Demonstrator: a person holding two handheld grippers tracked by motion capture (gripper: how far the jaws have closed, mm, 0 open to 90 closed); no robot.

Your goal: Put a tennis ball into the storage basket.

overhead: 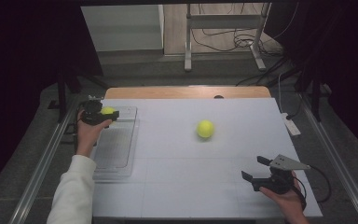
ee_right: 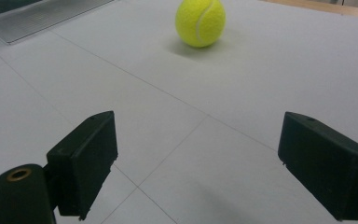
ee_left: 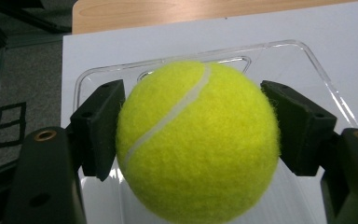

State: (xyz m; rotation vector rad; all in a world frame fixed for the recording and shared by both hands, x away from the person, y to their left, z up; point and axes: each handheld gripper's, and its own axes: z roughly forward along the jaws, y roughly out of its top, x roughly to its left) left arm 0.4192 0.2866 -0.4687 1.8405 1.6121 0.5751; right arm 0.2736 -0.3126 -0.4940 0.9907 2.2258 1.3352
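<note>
1. Overhead, the left gripper (overhead: pixel 103 115) holds a ball (overhead: pixel 107 111) above the far end of the clear tray (overhead: pixel 116 154). A second ball (overhead: pixel 205 129) lies mid-table, well apart from the right gripper (overhead: pixel 257 173), whose jaws stand wide and empty.
2. Left gripper view: both pads (ee_left: pixel 103 126) press the ball's (ee_left: pixel 198 142) sides, clenched on it over the tray (ee_left: pixel 307 60).
3. Right gripper view: the second ball (ee_right: pixel 200 22) sits on the table (ee_right: pixel 242 93) far ahead of the spread fingers (ee_right: pixel 86 158), which touch nothing.

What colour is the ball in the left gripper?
Yellow-green with a white seam; clearest in the left gripper view.
</note>
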